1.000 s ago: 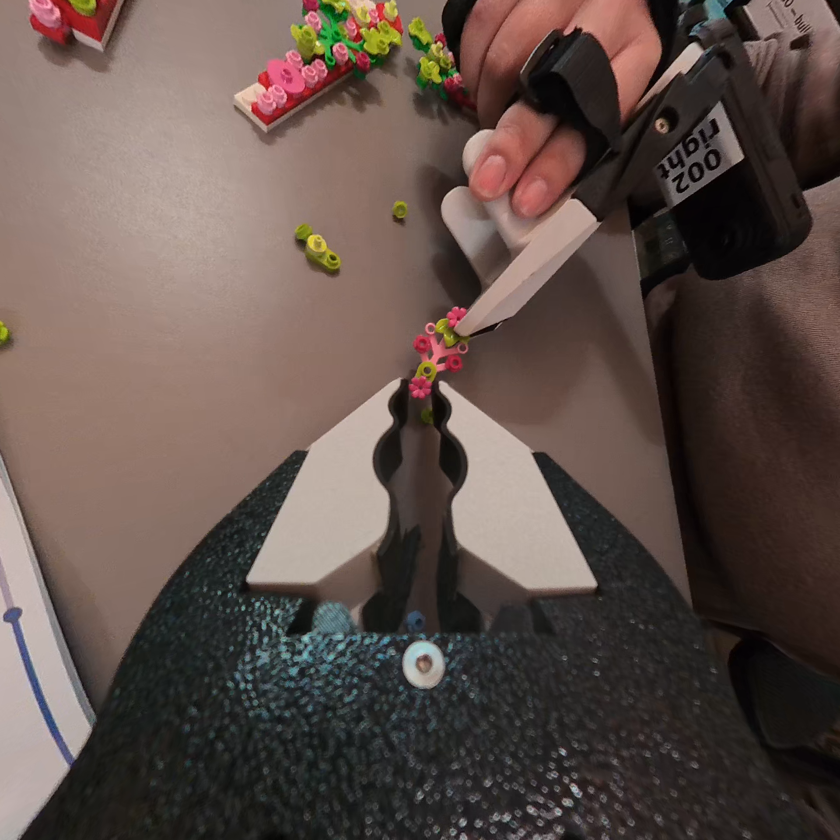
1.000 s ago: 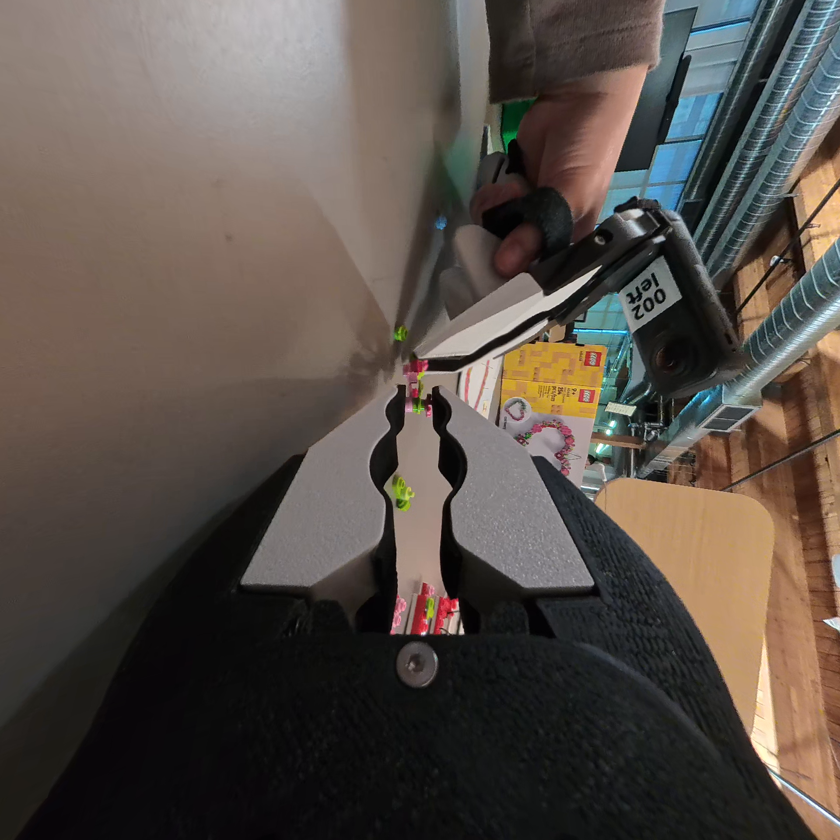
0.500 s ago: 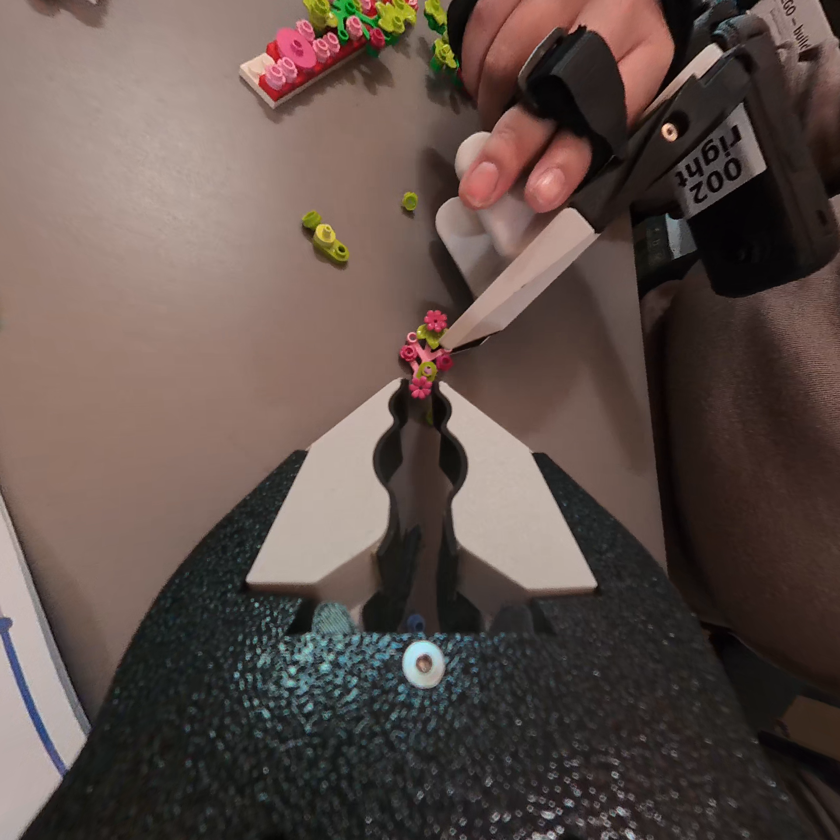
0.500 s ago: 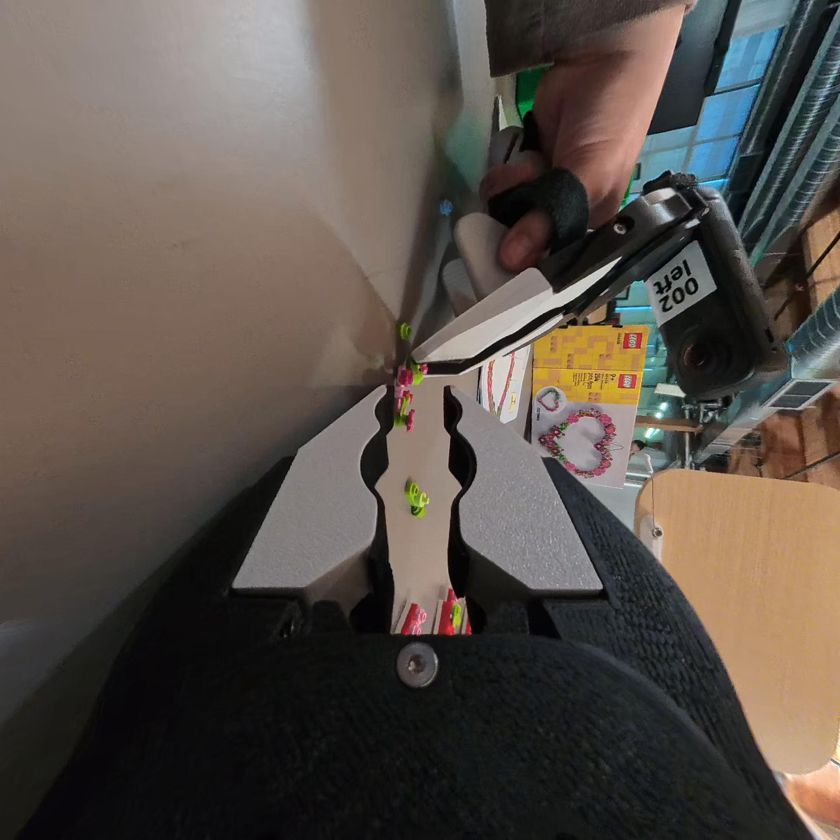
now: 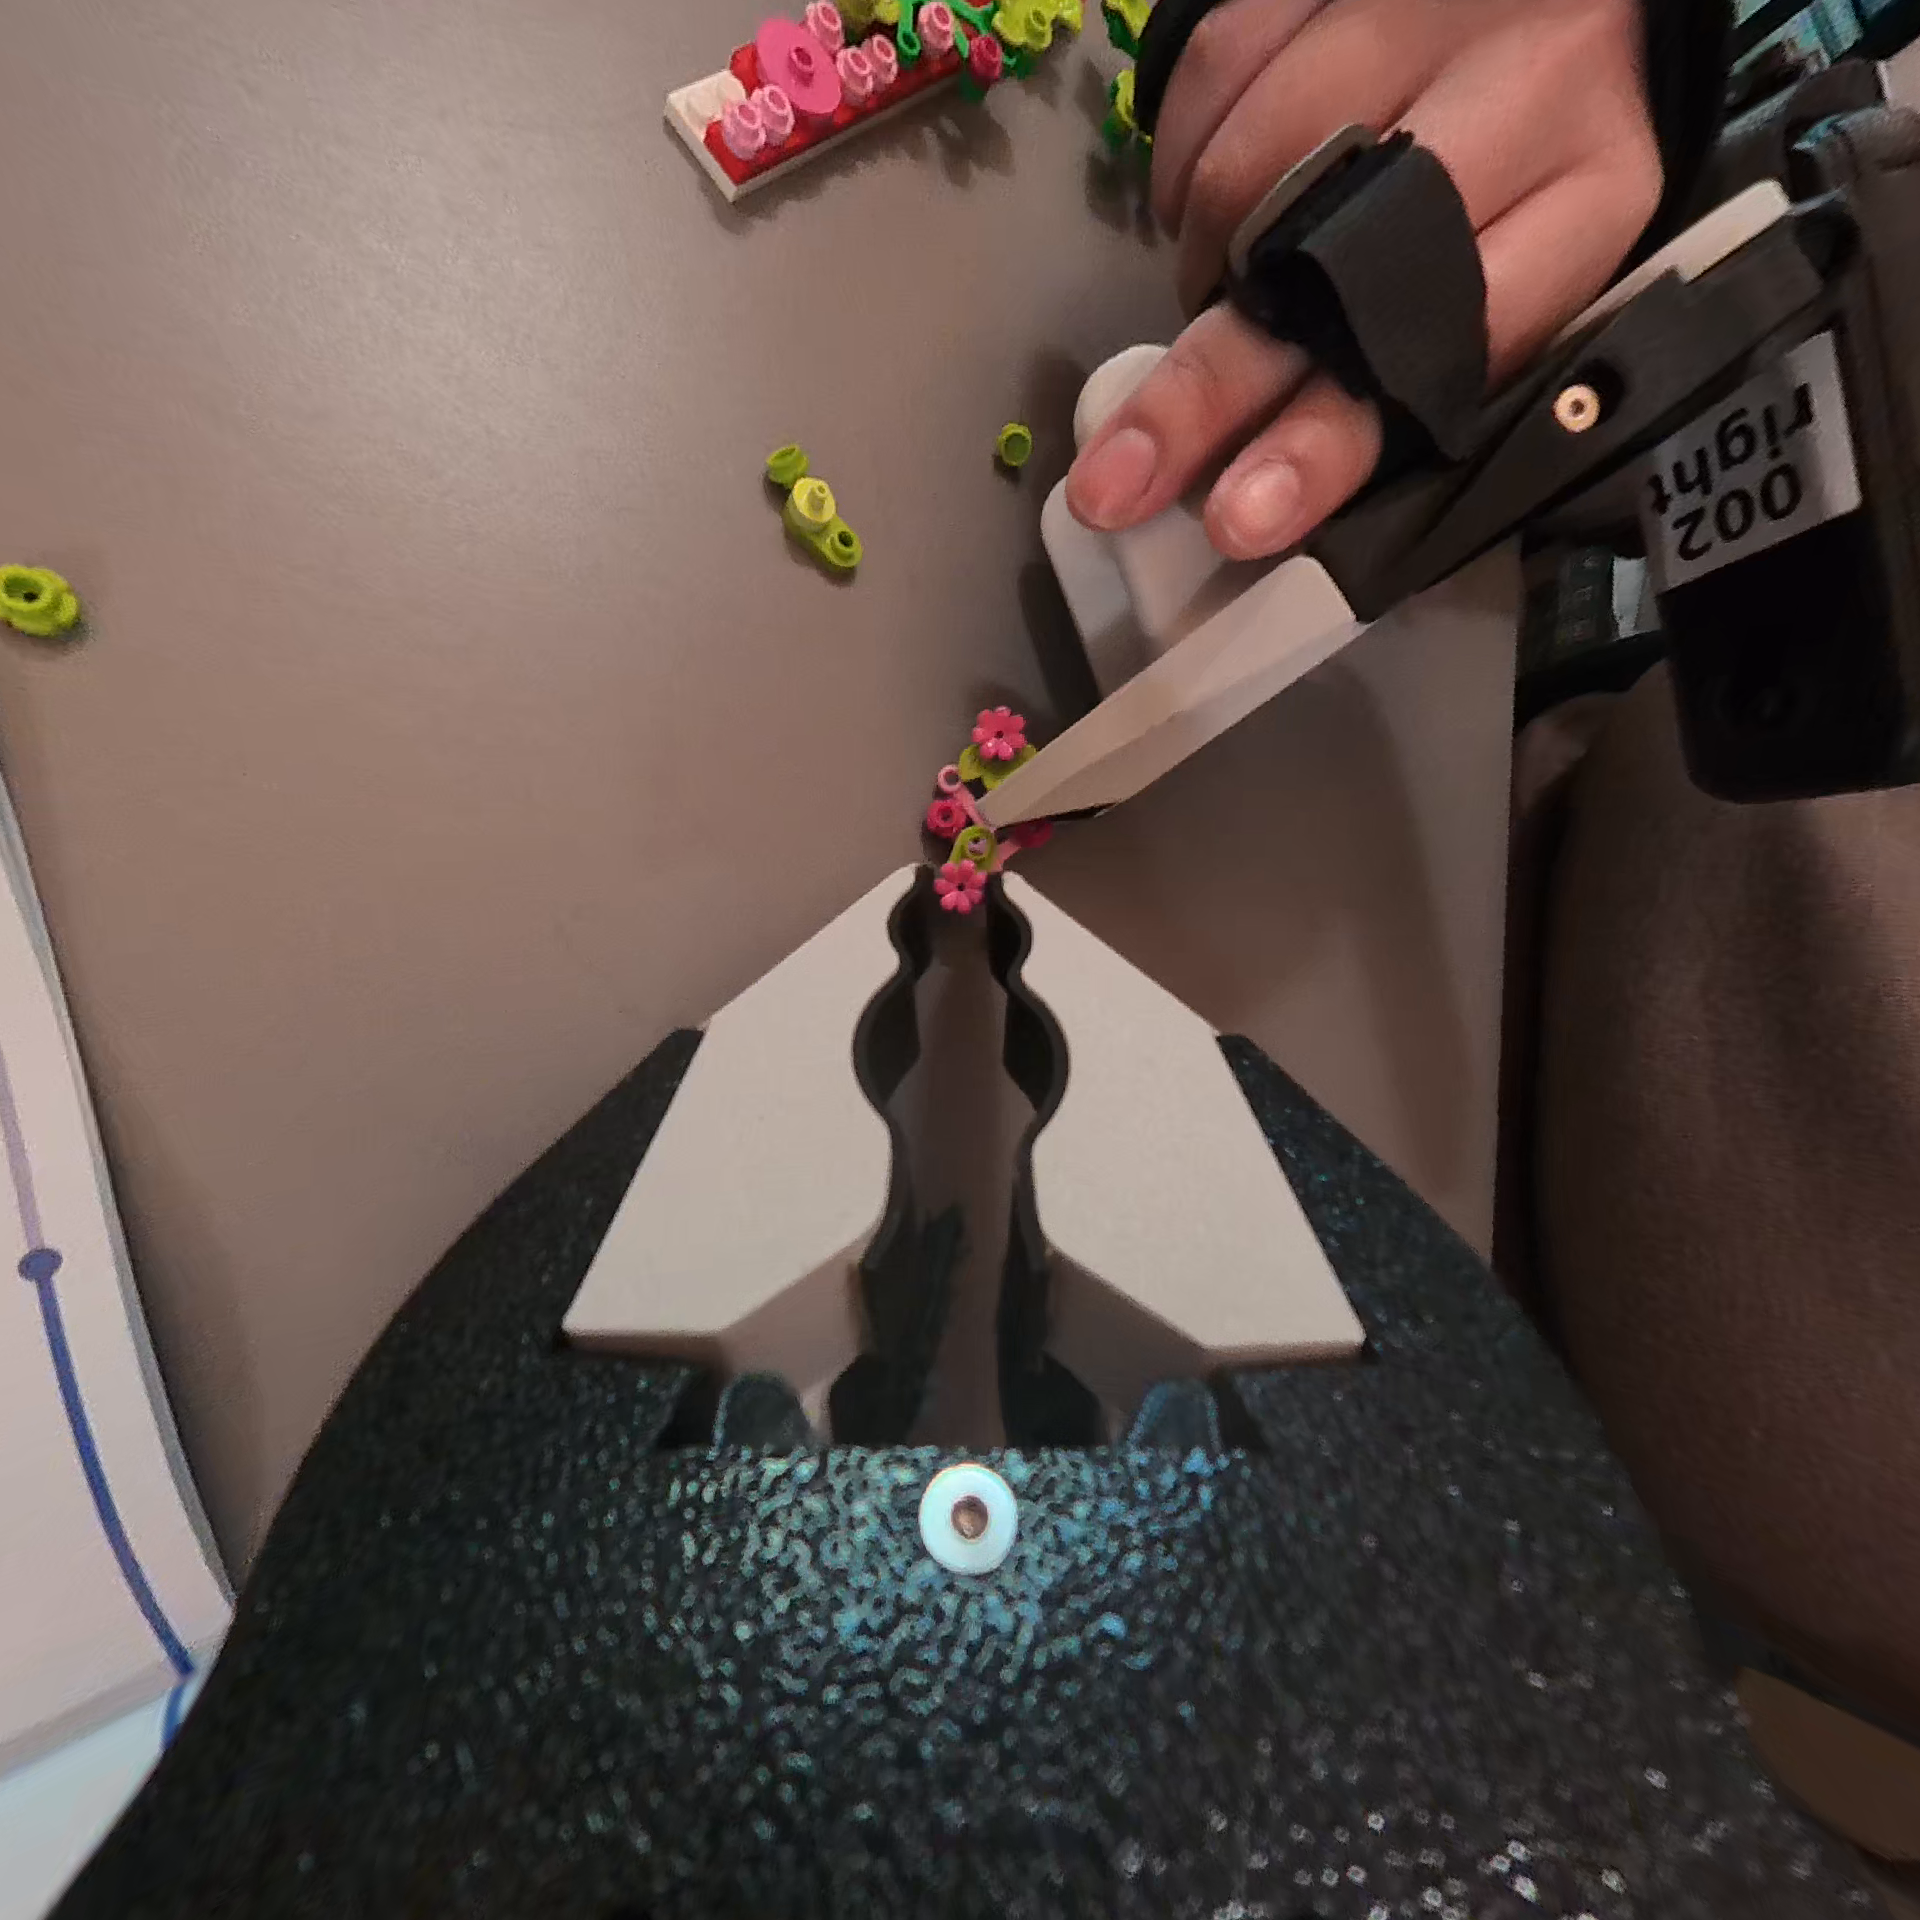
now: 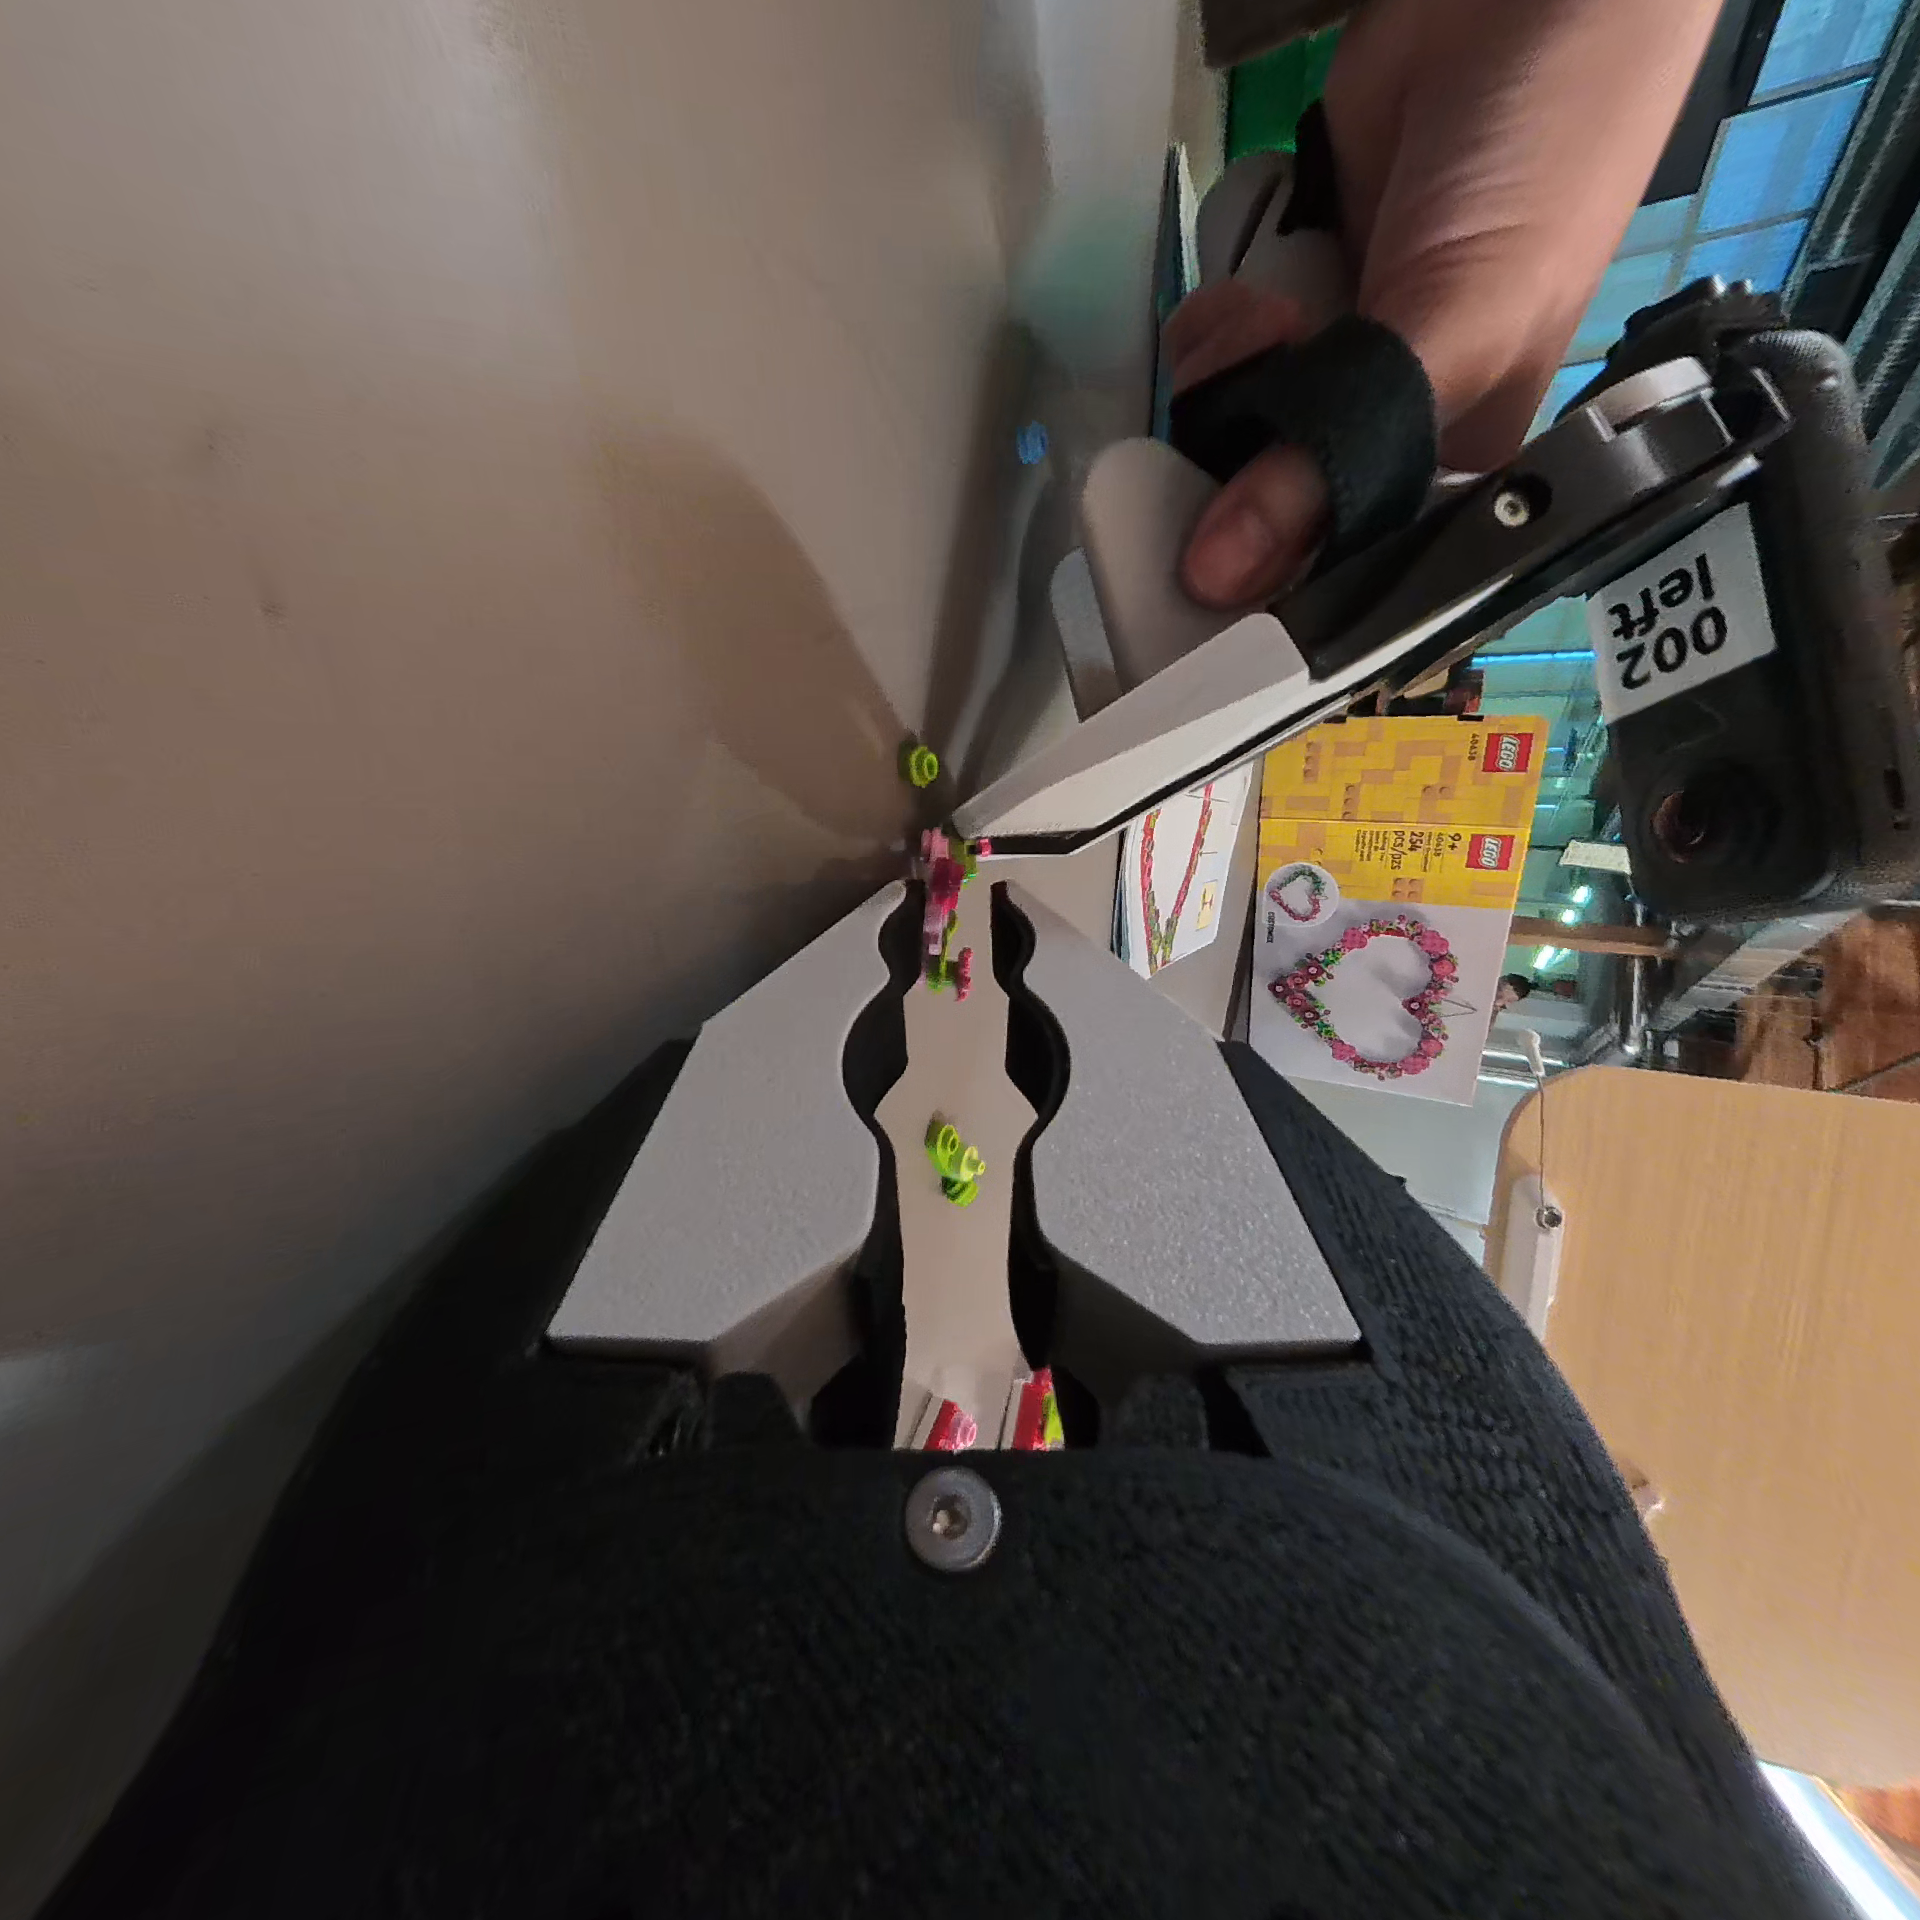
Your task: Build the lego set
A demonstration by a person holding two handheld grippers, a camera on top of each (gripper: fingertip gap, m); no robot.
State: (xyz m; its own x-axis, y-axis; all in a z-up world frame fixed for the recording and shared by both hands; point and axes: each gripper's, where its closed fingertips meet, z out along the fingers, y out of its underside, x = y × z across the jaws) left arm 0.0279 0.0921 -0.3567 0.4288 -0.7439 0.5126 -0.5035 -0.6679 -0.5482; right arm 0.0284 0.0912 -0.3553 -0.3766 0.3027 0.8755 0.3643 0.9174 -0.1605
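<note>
Small flower sprig (image 5: 971,821): pink stem with magenta blossoms and lime leaves, carried above the grey table (image 5: 416,520), just off the tips of both tools. Left gripper (image 5: 958,888): fingers (image 5: 821,1049) drawn nearly together, pinching the lowest blossom of the sprig at their very tips. Right gripper (image 5: 1003,816): entering from 2 o'clock in the left wrist view, fingers pressed together on the sprig's stem at mid-length. Handling, by judgement: very light, stiff but thin; blossoms and leaves only push-fitted, likely to pop off under side load or a hard squeeze; smooth plastic, prone to twisting out of a tip grip. Best hold: on the stem or on a flat leaf, not on a blossom head; pressing force along the stud axis. Left wrist view only: red-and-white flowered strip (image 5: 831,99) at 12 o'clock, lime clip piece (image 5: 816,509) at 11 o'clock, single lime stud (image 5: 1013,445), lime ring (image 5: 36,601) at 9 o'clock, white sheet with a blue line (image 5: 62,1403) at the left edge, hand (image 5: 1403,208) on the right tool. Right wrist view only: sprig seen edge-on (image 6: 943,914) between that tool's own fingers (image 6: 1122,1122), yellow set box with a heart wreath picture (image 6: 1382,914) at 3 o'clock, booklet (image 6: 1174,883) beside it, pale wooden chair back (image 6: 1714,1351), windows and pipes beyond; table steeply tilted in frame.
</note>
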